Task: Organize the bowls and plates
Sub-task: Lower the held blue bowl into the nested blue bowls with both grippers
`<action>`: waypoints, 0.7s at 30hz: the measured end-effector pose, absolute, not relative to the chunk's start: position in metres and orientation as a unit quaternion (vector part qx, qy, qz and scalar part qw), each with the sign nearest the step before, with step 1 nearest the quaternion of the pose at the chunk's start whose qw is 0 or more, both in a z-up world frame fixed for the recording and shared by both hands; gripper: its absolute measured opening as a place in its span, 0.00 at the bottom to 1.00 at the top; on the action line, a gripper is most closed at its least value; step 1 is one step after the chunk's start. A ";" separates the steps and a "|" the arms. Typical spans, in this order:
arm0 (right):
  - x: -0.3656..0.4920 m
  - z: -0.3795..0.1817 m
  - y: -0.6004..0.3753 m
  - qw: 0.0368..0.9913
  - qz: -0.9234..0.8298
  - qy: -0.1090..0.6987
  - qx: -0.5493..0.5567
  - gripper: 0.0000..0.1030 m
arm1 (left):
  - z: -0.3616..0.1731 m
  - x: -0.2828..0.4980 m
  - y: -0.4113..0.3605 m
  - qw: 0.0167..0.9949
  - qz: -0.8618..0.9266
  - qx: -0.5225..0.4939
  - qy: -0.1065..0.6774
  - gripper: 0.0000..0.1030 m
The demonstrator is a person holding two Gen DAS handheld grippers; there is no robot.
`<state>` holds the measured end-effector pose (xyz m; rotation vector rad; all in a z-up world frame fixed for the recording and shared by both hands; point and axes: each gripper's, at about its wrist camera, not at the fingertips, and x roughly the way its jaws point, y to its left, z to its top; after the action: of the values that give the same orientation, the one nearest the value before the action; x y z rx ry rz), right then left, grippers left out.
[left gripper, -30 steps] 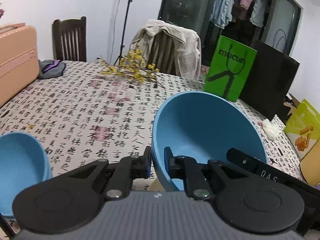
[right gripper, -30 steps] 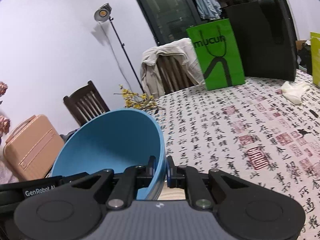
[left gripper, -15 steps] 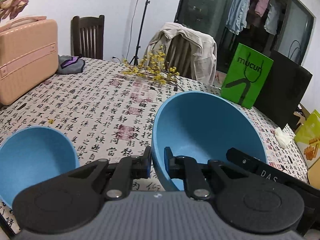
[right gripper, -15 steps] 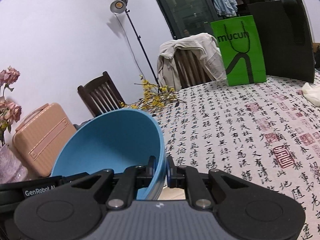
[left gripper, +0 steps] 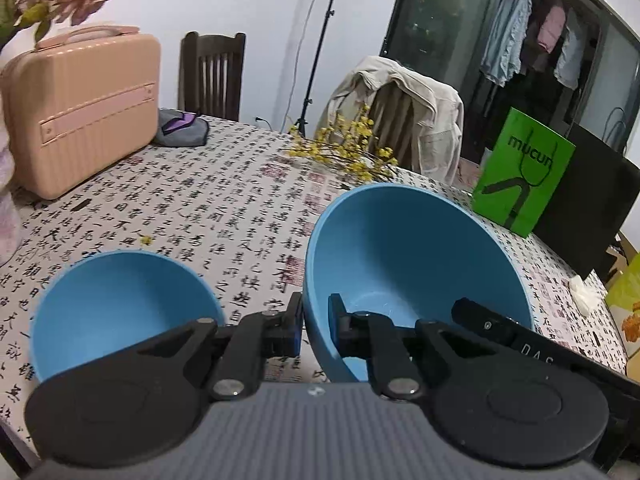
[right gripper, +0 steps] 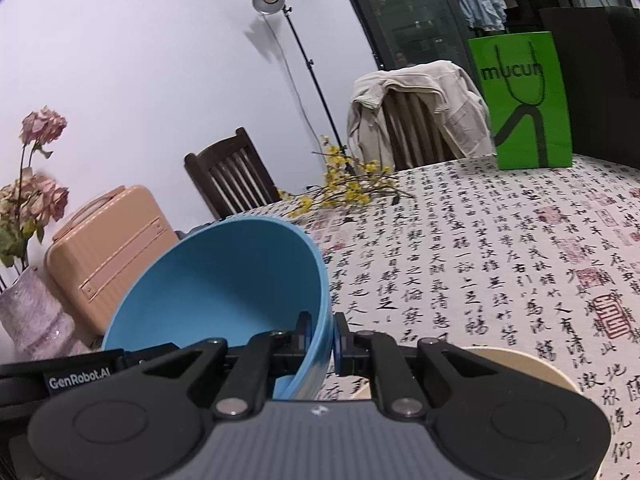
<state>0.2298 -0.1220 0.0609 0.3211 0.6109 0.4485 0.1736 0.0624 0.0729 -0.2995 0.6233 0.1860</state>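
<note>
Left tool (left gripper: 314, 326) pinching the near left rim of a large blue bowl (left gripper: 416, 264), one finger outside the wall, one inside. Right tool (right gripper: 322, 338) clamped on the opposite rim of the same large blue bowl (right gripper: 224, 292), wall caught between its two pads. Bowl gripped from both sides, tilted, mouth turned toward the cameras; contact between its base and the tabletop (left gripper: 224, 208) hidden by the tools. In the left wrist view, the right tool's black body visible at 4 o'clock from the bowl's centre, reaching in over the far rim.

Second, smaller blue bowl (left gripper: 120, 312) resting upright on the tabletop at 9 o'clock from the held bowl, close beside but apart from it. Cream round dish (right gripper: 524, 368) at 4 o'clock from the right tool, partly hidden behind its body.

Tabletop covered by a cloth printed with black calligraphy and red seals. Pink suitcase (left gripper: 80, 108) at 10 o'clock, near the far left edge. Yellow flower sprigs (left gripper: 348, 152) lying at 12 o'clock beyond the held bowl. Green paper bag (left gripper: 522, 176) standing at 2 o'clock, a black bag just beside it. Chair draped with a beige jacket (left gripper: 404, 112) behind the flowers. Vase of dried pink flowers (right gripper: 32, 312) at 9 o'clock in the right wrist view.
</note>
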 end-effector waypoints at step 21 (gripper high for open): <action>0.220 0.076 -0.063 0.907 0.267 0.296 0.138 0.10 | 0.082 0.143 0.113 0.933 0.139 -0.166 0.288 0.13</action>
<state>0.2197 -0.0633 0.0756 0.2846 0.6101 0.5517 0.1427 0.1125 0.0821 -0.3392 0.5900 0.2836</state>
